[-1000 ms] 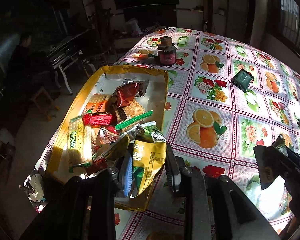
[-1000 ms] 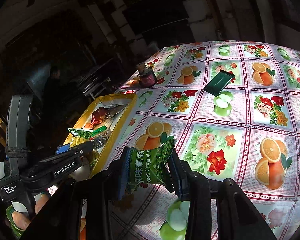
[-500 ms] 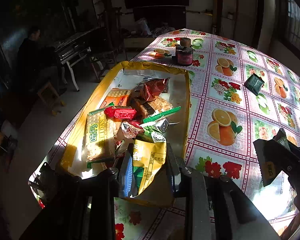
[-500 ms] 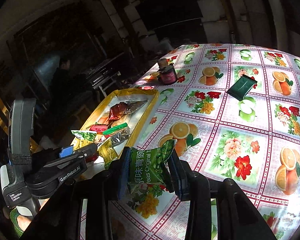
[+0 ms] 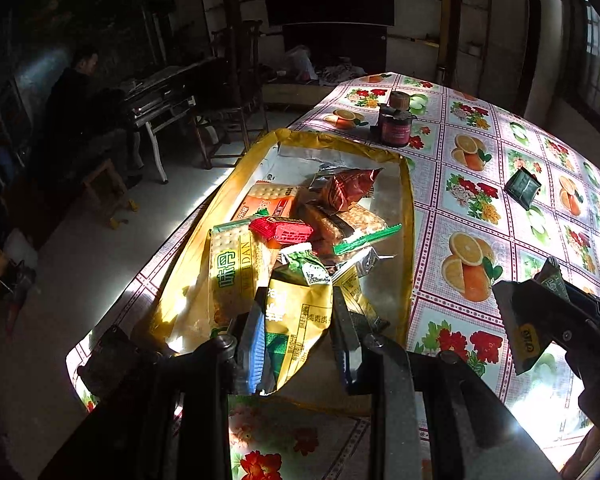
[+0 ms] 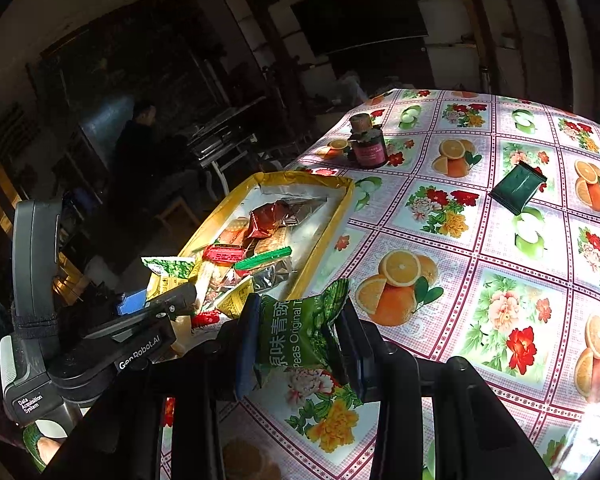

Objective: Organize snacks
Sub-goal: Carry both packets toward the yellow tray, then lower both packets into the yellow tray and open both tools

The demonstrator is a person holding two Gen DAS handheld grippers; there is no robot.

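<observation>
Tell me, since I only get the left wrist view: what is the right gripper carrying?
Observer: The right gripper is shut on a green pea packet printed "Peas Original".
Operator: Is it over the tray?
Observer: No. It hangs over the tablecloth, just outside the yellow tray, by its near corner.
Operator: And my left gripper?
Observer: Seen from the right, the left gripper holds its yellow packet at the tray's near end.
</observation>
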